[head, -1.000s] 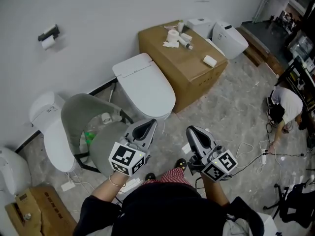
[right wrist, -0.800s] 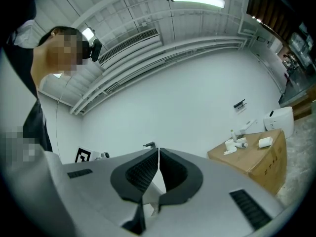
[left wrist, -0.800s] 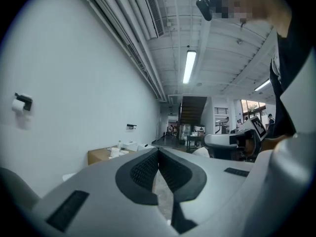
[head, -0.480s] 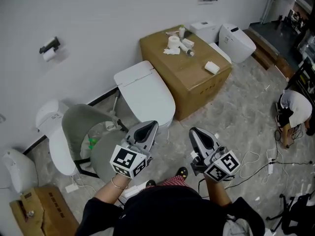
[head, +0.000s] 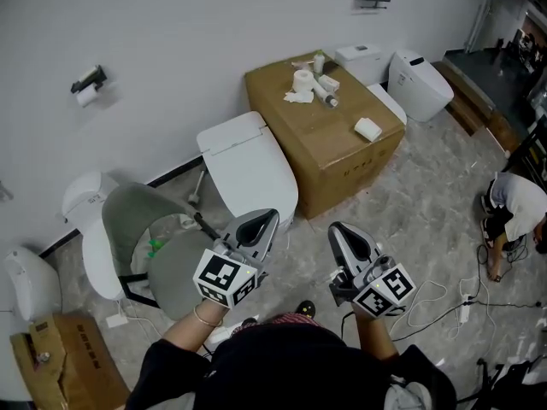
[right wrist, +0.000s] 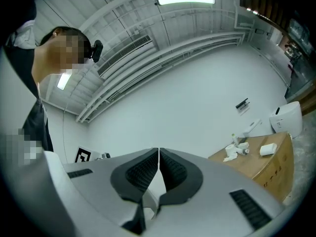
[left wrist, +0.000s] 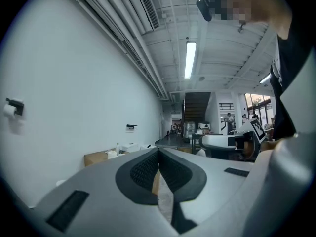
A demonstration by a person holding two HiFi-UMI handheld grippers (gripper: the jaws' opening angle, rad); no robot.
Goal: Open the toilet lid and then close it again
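Toilet (head: 249, 166) of smooth white ceramic stands against a plain white wall, its rounded lid shut flat, between a grey shell-shaped chair (head: 141, 229) and a large brown cardboard box (head: 333, 139). It sits just beyond both grippers and neither touches it. The left gripper (head: 261, 222) is held in front of the person's body, its grey jaws with ribbed black pads pressed together on nothing; the left gripper view (left wrist: 158, 153) shows the pads meeting at the tips. The right gripper (head: 342, 234) is beside it, apart from it, with its jaws likewise closed and empty, as the right gripper view (right wrist: 158, 152) confirms. Each carries a cube printed with black-and-white square markers. A toilet paper roll (head: 301, 80) and small items lie on top of the box. The floor (head: 410, 203) is grey, marble-patterned tile. A crouching person (head: 515, 205) is at the right edge. Compared with a second ago, the grippers hold nearly the same pose, the lid stays shut, and the crouching person appears further right.
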